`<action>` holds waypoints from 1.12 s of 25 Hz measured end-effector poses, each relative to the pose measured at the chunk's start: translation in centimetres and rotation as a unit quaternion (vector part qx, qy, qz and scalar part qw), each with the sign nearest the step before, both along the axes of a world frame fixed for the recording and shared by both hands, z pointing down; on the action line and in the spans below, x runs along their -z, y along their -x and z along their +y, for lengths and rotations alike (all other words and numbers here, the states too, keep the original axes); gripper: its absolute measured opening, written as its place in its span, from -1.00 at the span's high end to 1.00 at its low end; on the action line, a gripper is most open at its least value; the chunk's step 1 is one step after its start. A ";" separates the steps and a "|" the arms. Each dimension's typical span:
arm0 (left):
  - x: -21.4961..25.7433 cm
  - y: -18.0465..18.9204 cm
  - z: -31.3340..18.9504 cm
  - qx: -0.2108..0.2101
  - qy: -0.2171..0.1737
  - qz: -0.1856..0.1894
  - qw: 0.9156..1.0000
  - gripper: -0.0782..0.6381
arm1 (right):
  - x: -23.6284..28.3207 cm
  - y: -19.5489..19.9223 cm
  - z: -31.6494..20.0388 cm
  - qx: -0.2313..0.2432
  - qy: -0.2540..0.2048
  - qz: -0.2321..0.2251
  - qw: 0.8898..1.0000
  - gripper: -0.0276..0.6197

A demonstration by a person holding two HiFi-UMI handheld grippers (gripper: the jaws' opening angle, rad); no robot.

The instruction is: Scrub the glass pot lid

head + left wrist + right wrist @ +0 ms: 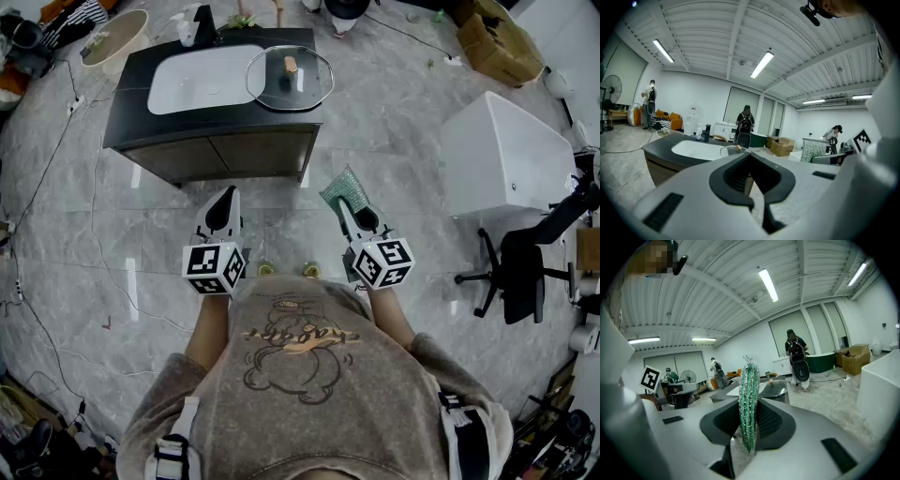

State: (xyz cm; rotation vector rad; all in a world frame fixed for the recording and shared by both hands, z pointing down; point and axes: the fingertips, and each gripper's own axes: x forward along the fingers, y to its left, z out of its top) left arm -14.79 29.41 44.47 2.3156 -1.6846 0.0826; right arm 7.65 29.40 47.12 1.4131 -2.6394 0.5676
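My right tool point(347, 206) pinches a green scrubber point(340, 190) (left tool point(225, 195) closed, empty). The glass pot lid point(290, 79) lies well ahead.

Scrubbing pad point(749, 404): green and silver stripes, glittery. Glass pot lid point(305, 86): clear, tan knob. Vanity counter point(131, 103): black; sink basin point(187, 89): white. Left gripper point(223, 199), right gripper point(354, 212): pale grey, black-and-white square markers. Floor point(394, 122): grey marbled.
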 end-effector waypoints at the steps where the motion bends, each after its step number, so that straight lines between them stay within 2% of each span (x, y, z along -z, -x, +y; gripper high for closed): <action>1: 0.1 0.0 0.0 -0.002 0.000 0.000 1.000 0.76 | 0.1 0.1 0.1 0.001 -0.001 0.001 1.000 0.64; 5: 0.3 0.2 -0.3 -0.007 -0.003 -0.002 1.000 0.76 | 0.1 0.4 0.0 -0.003 -0.004 0.004 1.000 0.64; 11: 0.3 0.6 -0.4 -0.012 0.000 -0.003 1.000 0.76 | 0.4 0.2 0.0 -0.033 -0.006 -0.007 0.999 0.64; 22: -0.4 1.2 -1.6 -0.057 -0.007 -0.010 0.998 0.76 | -0.1 1.5 1.4 -0.067 -0.024 0.017 0.997 0.64; 28: -0.4 1.2 -2.8 -0.067 -0.009 -0.007 0.998 0.76 | -0.6 1.6 0.9 -0.076 -0.021 0.013 0.997 0.64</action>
